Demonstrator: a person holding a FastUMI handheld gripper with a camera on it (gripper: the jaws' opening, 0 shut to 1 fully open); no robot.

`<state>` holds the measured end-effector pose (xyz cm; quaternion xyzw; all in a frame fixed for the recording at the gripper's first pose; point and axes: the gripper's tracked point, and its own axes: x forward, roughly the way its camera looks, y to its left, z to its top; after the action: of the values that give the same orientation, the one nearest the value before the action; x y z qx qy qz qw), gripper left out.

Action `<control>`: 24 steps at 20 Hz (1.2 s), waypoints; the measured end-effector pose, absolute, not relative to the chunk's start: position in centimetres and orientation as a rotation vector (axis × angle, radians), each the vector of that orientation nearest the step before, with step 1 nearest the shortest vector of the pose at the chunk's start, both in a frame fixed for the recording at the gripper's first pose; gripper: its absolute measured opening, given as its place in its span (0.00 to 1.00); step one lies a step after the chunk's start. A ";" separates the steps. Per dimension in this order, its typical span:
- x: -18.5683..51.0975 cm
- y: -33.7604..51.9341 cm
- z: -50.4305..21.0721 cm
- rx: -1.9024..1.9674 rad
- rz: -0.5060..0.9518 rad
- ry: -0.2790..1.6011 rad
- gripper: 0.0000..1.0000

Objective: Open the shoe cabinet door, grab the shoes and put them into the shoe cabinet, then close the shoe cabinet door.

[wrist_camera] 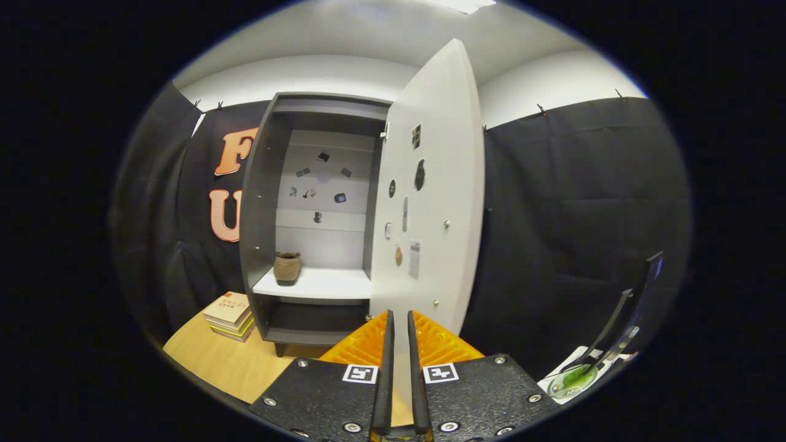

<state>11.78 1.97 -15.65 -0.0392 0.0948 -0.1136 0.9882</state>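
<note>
The tool (400, 325) is nearly closed, its two fingers (388, 344) standing close together with a thin gap between them. The lower edge of the open shoe cabinet door (430, 184) runs down into that gap; whether both fingers actually press on the door edge I cannot tell.

The door swings out toward the tool, its white inner face turned to the left, with several small dark stickers and fittings scattered over it (too small to make out). Just left of the door and beyond the fingertips stands the shoe cabinet (261, 215), dark-framed with a pale back panel that also carries small dark marks.

A brown shoe (287, 267) sits upright on the white shelf (325, 284) inside the cabinet, at the shelf's left end, ahead and to the left of the tool. Below the shelf lies a dark lower compartment.

The cabinet stands on a wooden counter (227, 362). To the cabinet's left, just beside its foot, lies a small stack of books (229, 314). Far off to the tool's right a dark stand (626, 319) leans over something green.
</note>
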 end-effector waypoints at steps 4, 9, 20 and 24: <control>12.3 5.0 -18.9 -0.052 -0.198 0.242 0.23; 13.9 7.5 -24.6 0.049 -0.164 0.290 0.36; 17.6 10.6 -37.0 0.111 -0.136 0.375 0.60; 18.4 11.9 -40.5 0.107 -0.106 0.397 0.65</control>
<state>18.43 11.93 -40.48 0.0529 0.1973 -0.0528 0.9775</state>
